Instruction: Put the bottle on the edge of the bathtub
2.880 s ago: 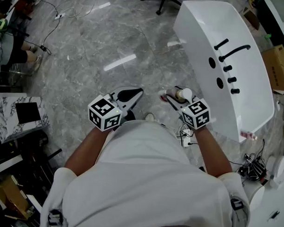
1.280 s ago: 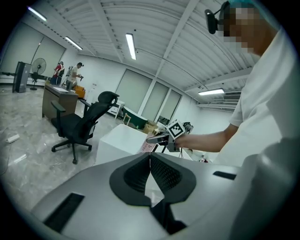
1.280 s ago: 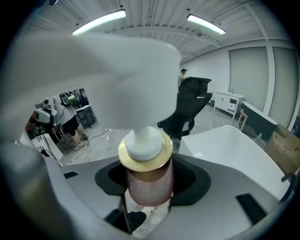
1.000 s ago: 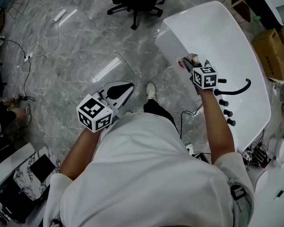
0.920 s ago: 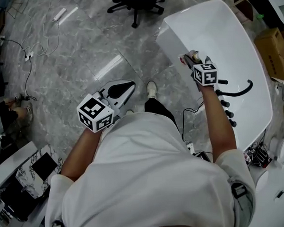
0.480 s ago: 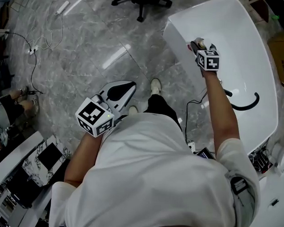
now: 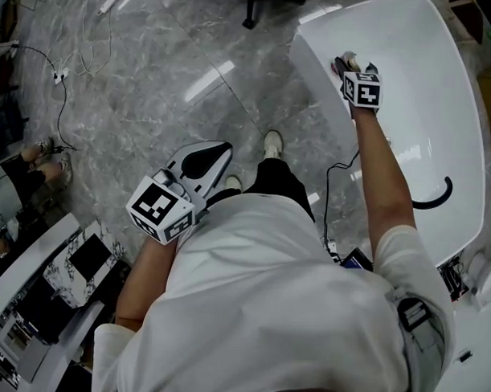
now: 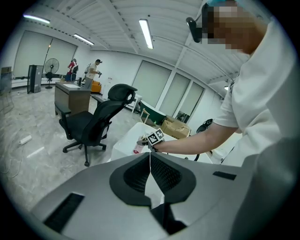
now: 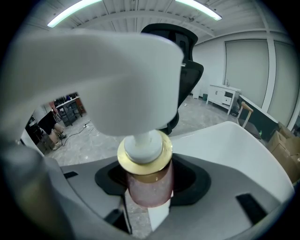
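A pink bottle [image 9: 147, 185] with a gold collar and a white pump head [image 9: 112, 79] stands upright between the jaws of my right gripper [image 9: 147, 199], which is shut on its body. In the head view that right gripper [image 7: 352, 68] holds the bottle [image 7: 347, 60] over the near left rim of the white bathtub [image 7: 412, 44]; whether the bottle touches the rim is hidden. My left gripper [image 7: 208, 155] hangs low over the floor, shut and holding nothing. The left gripper view shows the bottle [image 8: 138, 146] far off at the bathtub [image 8: 125, 140].
A black curved faucet [image 7: 440, 198] sits on the tub's far right side. A black office chair [image 8: 93, 124] stands beyond the tub's end. Cables [image 7: 63, 72] trail on the marble floor at left. A marble-topped stand [image 7: 70, 261] is at lower left.
My right gripper has carried the bottle forward and up along the tub's near side to its left rim. The person has stepped closer. The left gripper has barely moved.
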The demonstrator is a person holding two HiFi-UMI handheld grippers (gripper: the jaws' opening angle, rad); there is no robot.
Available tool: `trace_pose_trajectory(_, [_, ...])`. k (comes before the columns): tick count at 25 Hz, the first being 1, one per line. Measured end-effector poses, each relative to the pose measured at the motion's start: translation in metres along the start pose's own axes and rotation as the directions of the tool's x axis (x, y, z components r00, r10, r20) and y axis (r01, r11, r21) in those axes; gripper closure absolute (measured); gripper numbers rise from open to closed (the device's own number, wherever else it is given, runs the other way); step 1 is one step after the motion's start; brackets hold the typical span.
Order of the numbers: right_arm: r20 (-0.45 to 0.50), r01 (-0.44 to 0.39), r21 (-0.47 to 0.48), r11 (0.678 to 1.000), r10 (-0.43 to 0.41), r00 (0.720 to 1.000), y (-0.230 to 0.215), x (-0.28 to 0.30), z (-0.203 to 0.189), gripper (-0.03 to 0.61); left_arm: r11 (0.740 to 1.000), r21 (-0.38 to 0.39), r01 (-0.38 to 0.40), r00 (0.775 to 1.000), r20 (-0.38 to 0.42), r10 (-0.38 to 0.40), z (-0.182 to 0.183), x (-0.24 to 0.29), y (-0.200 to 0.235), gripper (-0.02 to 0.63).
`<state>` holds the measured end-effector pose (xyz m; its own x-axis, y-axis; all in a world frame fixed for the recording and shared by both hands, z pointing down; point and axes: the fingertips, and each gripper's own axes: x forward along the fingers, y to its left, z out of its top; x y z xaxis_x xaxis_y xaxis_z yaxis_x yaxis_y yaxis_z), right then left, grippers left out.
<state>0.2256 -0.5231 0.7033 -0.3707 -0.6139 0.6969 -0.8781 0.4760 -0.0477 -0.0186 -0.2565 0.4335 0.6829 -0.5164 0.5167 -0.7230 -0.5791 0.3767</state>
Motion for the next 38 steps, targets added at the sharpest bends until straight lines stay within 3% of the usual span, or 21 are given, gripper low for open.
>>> trace_pose_trajectory(21, [-0.008,-0.004,0.007,1.0,0.004,1.0,0.004,0.021,0.002,0.337,0.999,-0.041,-0.023,1.0,0.01,0.024,0.0,-0.002,0.016,0.595])
trace_pose_trajectory(38, [-0.013,0.032,0.06,0.998,-0.032,0.999,-0.001,0.014,-0.003,0.265,0.999,-0.039,-0.017,0.999,0.034,0.018,-0.011,-0.021,0.014,0.595])
